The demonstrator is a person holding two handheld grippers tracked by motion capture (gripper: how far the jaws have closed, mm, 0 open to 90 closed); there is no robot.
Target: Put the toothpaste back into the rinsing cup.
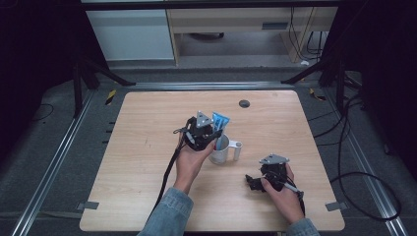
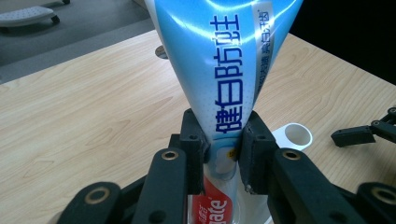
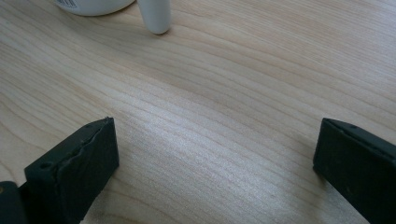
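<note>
A blue and white toothpaste tube [image 2: 219, 70] stands upright with its lower end inside a white mug [image 1: 220, 150] near the table's middle. My left gripper [image 2: 223, 149] is shut on the tube, both pads pressing its sides just above the mug; from above the tube [image 1: 220, 121] sticks up beside that gripper [image 1: 202, 132]. The mug's handle [image 2: 295, 135] points to the right. My right gripper [image 1: 255, 183] rests low on the table to the right of the mug, jaws wide open over bare wood [image 3: 219, 140], with the mug's base and handle [image 3: 155, 16] ahead of it.
The wooden table [image 1: 147, 137] has a dark round grommet [image 1: 244, 103] near its far edge. Black cables trail off both grippers and across the floor at the right. Metal rails and stand legs flank the table.
</note>
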